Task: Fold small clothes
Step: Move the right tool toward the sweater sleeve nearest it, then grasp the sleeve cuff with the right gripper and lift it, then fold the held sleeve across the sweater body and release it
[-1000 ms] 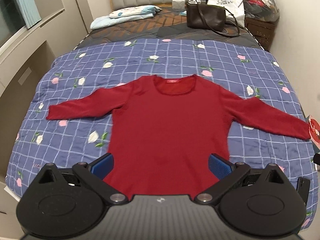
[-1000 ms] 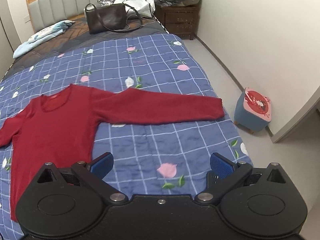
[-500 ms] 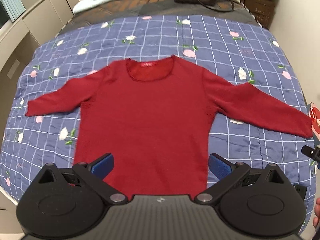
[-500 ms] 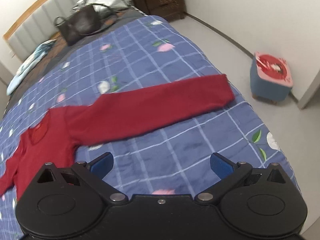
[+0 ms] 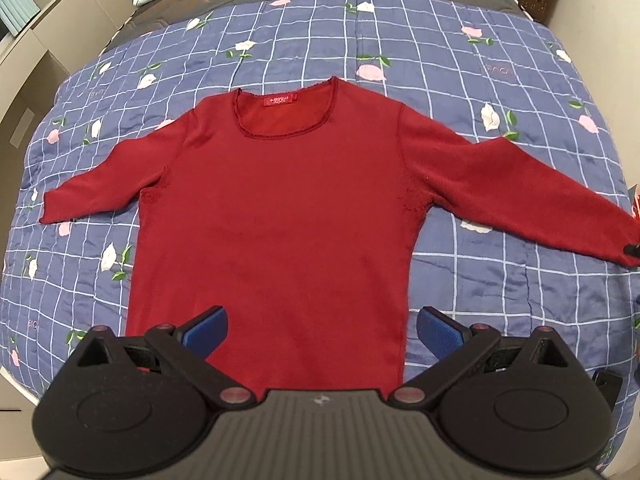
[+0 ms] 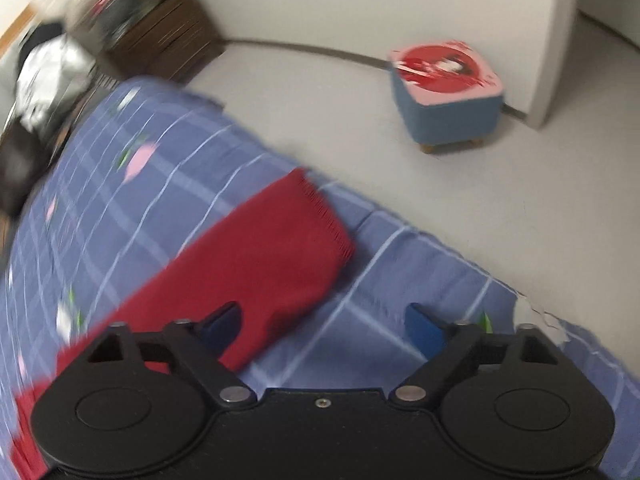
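- Your left gripper [image 5: 320, 328] hangs over the lower hem of the red top [image 5: 280, 208], jaws spread wide, blue pads [image 5: 206, 330] on either side of the body and nothing between them.
- The top lies flat and face up on the blue checked quilt [image 5: 460, 52], neckline away from you, both sleeves stretched out to the sides.
- The label shows red inside the collar [image 5: 282, 101].
- Your right gripper [image 6: 322, 326] is released too, fingers well apart, gripping nothing.
- That right view is blurred, but the sleeve cuff [image 6: 316, 232] is plain enough: it runs under the left pad [image 6: 224, 322], its end near the edge of the bed.
- The right pad [image 6: 424, 330] sits over bare quilt [image 6: 400, 320].
- Beyond the bed on the floor stands a small blue stool [image 6: 446, 96] with a red and pink top, close to the wall.
- A dark wooden cabinet [image 6: 160, 44] stands in the far corner.
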A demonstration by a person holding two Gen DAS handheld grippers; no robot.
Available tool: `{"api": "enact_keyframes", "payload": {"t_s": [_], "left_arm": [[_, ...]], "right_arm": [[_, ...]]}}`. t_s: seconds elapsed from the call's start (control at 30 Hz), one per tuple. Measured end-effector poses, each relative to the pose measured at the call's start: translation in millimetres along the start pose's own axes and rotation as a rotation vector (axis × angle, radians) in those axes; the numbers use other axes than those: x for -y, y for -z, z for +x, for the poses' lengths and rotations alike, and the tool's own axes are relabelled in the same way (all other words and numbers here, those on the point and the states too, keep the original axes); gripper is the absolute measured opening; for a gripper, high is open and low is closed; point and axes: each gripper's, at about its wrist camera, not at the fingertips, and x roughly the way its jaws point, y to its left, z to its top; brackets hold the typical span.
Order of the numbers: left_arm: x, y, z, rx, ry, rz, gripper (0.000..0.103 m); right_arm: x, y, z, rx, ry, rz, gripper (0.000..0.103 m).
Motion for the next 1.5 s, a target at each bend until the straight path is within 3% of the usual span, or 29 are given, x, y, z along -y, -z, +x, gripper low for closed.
{"api": "enact_keyframes", "payload": {"t_s": [0.07,0.17,0.23,0.27,0.33,0.37,0.73,1.07,1.27,1.5], "left_arm": [[-1.9,0.0,1.0,-0.007,-0.007,-0.001,0.103],[-7.4,-1.2,0.2,-0.011,-0.021,-0.008,0.103],[-12.1,-2.5,-2.1,-0.006,-0.025,-0.016,0.103],[-14.5,-3.3,-3.4,-0.004,-0.028,-0.02,0.103],[-17.9,-4.8,-5.3,0.001,-0.031,-0.025,0.103],[-19.6,-5.7,-6.7,0.005,-0.032,-0.028,0.103],[-39.3,-6.0,-20.8,0.04,-0.007,-0.094,0.103],[-81.8,-9.9,-49.4,0.134,0.006,-0.16,0.103],[-132.9,-4.1,-44.8,0.155,0.006,-0.224,0.103],[-208.8,1.0,-25.6,0.158,0.023,-0.255,0.103]], "right_arm": [[2.9,-5.9,7.7,0.01,0.006,0.047,0.081],[0.0,-11.6,13.6,0.025,0.004,0.063,0.062],[-2.7,-14.1,16.3,0.02,0.003,0.054,0.041],[-3.5,-15.5,18.8,0.016,0.006,0.055,0.035],[-2.4,-18.2,23.0,0.006,0.016,0.071,0.01],[-2.3,-19.1,22.1,0.005,0.017,0.078,0.007],[-49.7,-17.9,-57.9,0.134,-0.126,-0.172,0.004],[-154.8,0.3,-138.8,0.243,-0.281,-0.495,0.004],[-235.9,44.1,-175.1,0.259,-0.37,-0.653,0.004],[-340.3,127.2,-196.8,0.245,-0.454,-0.782,0.004]]}}
